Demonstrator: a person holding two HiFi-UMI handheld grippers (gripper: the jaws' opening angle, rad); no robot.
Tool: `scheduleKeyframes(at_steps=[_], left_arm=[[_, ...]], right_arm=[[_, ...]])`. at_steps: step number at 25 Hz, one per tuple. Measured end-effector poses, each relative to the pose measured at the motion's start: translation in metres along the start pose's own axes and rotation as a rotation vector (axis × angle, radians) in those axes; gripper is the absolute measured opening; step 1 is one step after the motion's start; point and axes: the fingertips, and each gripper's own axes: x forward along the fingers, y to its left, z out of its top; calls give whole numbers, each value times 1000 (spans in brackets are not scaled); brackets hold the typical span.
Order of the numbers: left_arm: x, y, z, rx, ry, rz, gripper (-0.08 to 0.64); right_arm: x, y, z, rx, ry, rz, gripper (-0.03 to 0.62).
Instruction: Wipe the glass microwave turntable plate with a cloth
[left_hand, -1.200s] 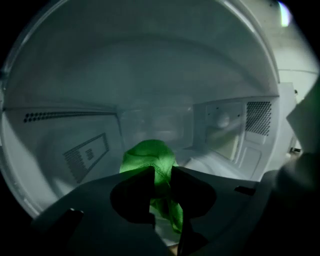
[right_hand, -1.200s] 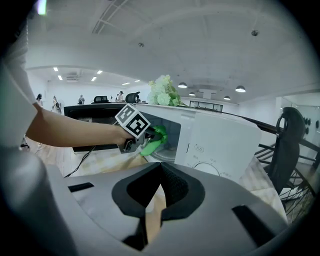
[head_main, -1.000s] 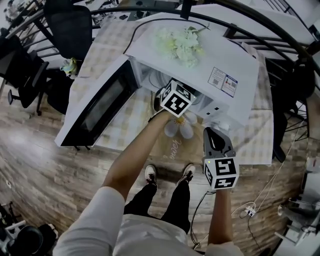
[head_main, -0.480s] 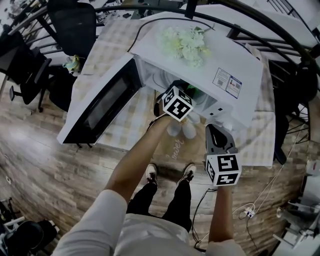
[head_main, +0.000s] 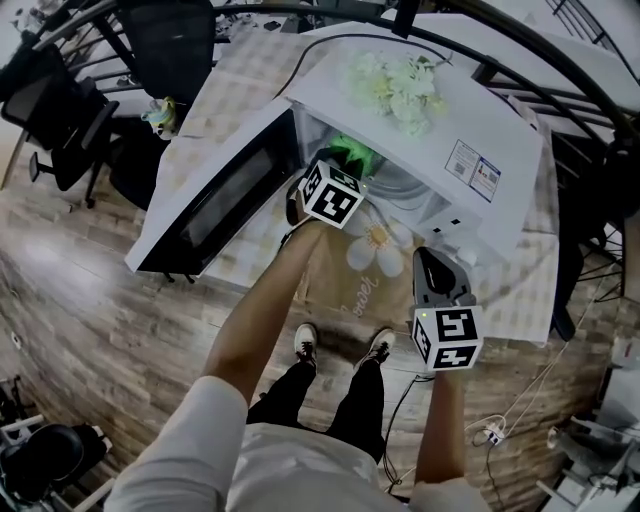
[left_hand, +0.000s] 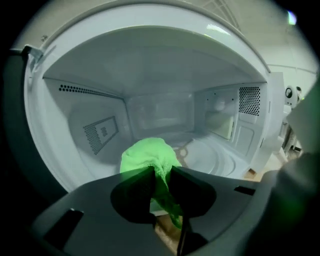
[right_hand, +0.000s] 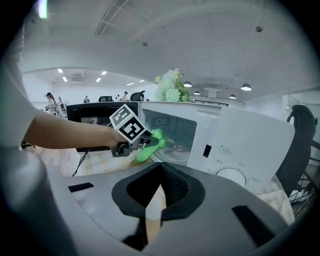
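The glass turntable plate (left_hand: 212, 156) lies on the floor of the open white microwave (head_main: 470, 120). My left gripper (left_hand: 161, 176) is shut on a bright green cloth (left_hand: 149, 156), which bunches up ahead of the jaws at the front left of the cavity, over the plate's near edge. In the head view the left gripper (head_main: 343, 165) and the cloth (head_main: 354, 154) sit at the microwave's mouth. The right gripper (head_main: 437, 272) hangs in front of the microwave's control panel (right_hand: 235, 172), apart from it, jaws shut on nothing. The right gripper view also shows the cloth (right_hand: 151, 142).
The microwave door (head_main: 215, 205) swings wide open to the left. White artificial flowers (head_main: 405, 85) lie on the microwave's top. The table (head_main: 255, 255) has a checked cover and a flower-print mat (head_main: 380, 245). Black office chairs (head_main: 170, 40) stand behind.
My left gripper has shifted left across the microwave's opening with the cloth, and more of the green cloth now shows. The right gripper has hardly moved.
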Motion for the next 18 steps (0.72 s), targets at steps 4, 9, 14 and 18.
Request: scheduleKeyframes(at_steps=[4, 9, 14, 18], left_arm=[[-12, 25, -2, -11, 17, 80, 103], [-10, 2, 28, 16, -85, 27, 103], [17, -54, 60, 134, -97, -88, 103], [35, -97, 76, 161, -111, -187, 104]], right_arm=[[-2, -5, 0, 6, 2, -12, 12], [-4, -11, -1, 11, 7, -13, 12], [-6, -14, -6, 12, 16, -4, 12], [-10, -17, -14, 14, 30, 1, 12]])
